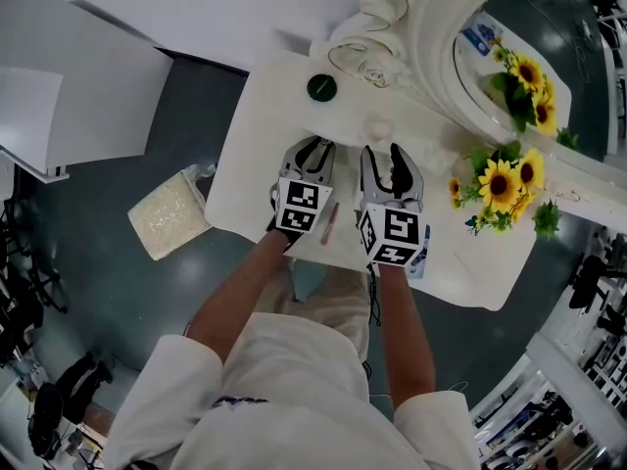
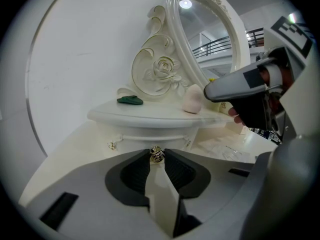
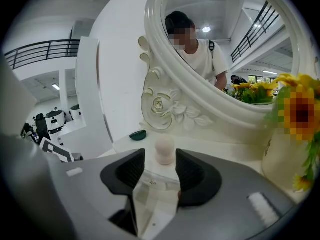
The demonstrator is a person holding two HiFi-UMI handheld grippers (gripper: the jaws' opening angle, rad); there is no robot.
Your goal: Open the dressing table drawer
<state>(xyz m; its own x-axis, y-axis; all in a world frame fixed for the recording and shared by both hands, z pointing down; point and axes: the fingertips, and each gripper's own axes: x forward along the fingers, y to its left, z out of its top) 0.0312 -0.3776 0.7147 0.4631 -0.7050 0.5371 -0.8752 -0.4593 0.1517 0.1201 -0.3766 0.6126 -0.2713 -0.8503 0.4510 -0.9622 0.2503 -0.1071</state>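
The white desk [image 1: 257, 155] carries an oval mirror [image 2: 200, 39]; the drawer [image 2: 142, 140] sits under its raised shelf. The left gripper [image 1: 315, 147] has its jaws clamped on the drawer's gold knob [image 2: 156, 154] — the right gripper [image 1: 383, 155] hovers beside it, jaws apart and empty, a pink sponge [image 3: 164, 150] just beyond.

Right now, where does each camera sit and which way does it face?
Head view: on the person's head, looking steeply down at the dressing table; both forearms, left tool and right tool show.
Left gripper view: on the left tool, facing the drawer knob its jaws grip; the right tool shows too.
Right gripper view: on the right tool, facing the mirror; its open jaws show.
Shared: both gripper views see the pink sponge.
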